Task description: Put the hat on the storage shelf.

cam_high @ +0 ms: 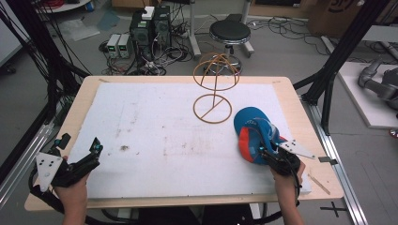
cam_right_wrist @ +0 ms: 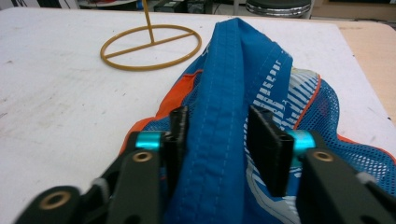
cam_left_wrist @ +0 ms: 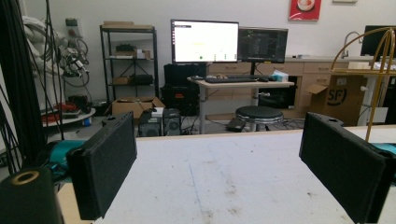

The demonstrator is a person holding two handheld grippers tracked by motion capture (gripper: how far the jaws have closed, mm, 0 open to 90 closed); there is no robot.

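Item: cap [cam_high: 254, 133], blue and orange, lying on the table's [cam_high: 164, 140] right side near the wire stand [cam_high: 214, 89]. My right gripper [cam_right_wrist: 217, 140] pinches its fabric; left gripper [cam_left_wrist: 224, 172] spread, idle. Step, I judge: grasp. Next: lift toward stand.

1. I see a white mat [cam_high: 155, 126] lying on the table [cam_high: 300, 117] and covering most of its top.
2. A wire stand [cam_high: 213, 89] sits on the mat, right of centre and toward the far edge.
3. A cap [cam_high: 253, 133] lies on the mat, near the stand's base ring, on its right and closer to me.
4. My right gripper [cam_high: 265, 152] is at the cap's near side, its jaws on either side of a fold of the fabric [cam_right_wrist: 224, 126].
5. My left gripper [cam_high: 91, 152] is at the mat's near left corner, well apart from the cap.
6. A stool [cam_high: 230, 33] stands on the floor beyond the table's far edge, behind the stand.
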